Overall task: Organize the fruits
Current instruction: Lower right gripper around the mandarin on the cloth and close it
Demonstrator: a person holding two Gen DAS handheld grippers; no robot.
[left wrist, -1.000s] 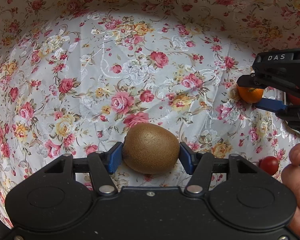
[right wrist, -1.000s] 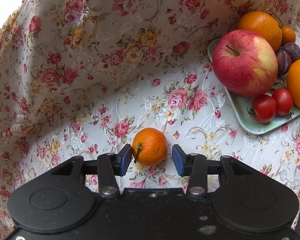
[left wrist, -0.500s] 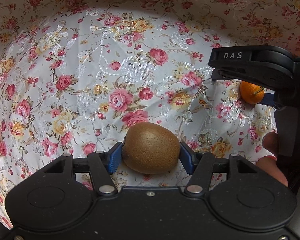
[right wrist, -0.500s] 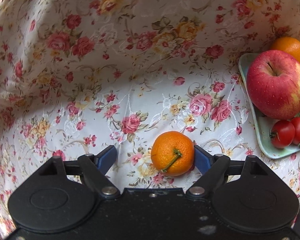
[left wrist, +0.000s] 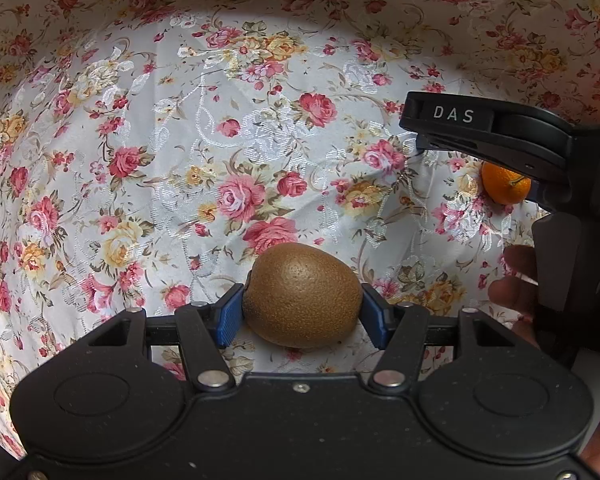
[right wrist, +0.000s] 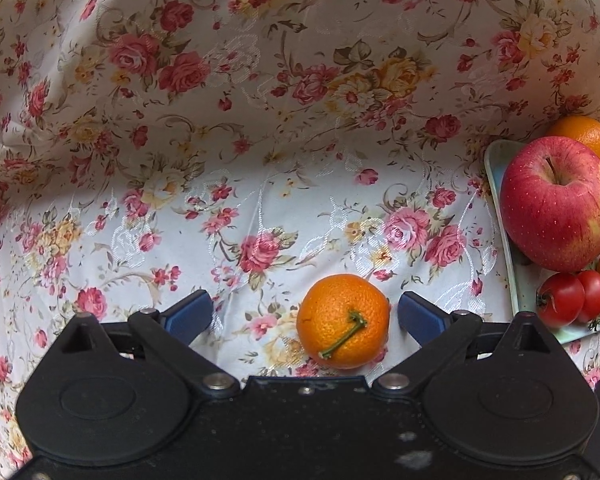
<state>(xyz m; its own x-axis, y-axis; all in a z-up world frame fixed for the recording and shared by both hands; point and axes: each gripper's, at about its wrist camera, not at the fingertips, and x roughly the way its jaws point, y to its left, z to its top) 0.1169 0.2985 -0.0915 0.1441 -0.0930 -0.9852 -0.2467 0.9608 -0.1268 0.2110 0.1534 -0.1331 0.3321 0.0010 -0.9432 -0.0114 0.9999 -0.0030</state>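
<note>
My left gripper (left wrist: pixel 302 312) is shut on a brown kiwi (left wrist: pixel 302 294), its blue pads pressed on both sides, just above the floral cloth. My right gripper (right wrist: pixel 302 316) is open wide, with a small orange mandarin (right wrist: pixel 344 320) lying on the cloth between its fingers, nearer the right one and not gripped. The mandarin also shows in the left wrist view (left wrist: pixel 504 184), partly behind the right gripper's black body (left wrist: pixel 488 136).
A pale green tray (right wrist: pixel 520 280) at the right holds a red apple (right wrist: pixel 558 204), an orange (right wrist: pixel 588 136) and two cherry tomatoes (right wrist: pixel 572 296). Floral cloth (right wrist: pixel 260 120) covers the table and rises behind. A hand (left wrist: pixel 512 280) holds the right gripper.
My right gripper has opened wide and shifted left; the mandarin now lies free near its right finger. The left gripper still holds the kiwi, almost unmoved.
</note>
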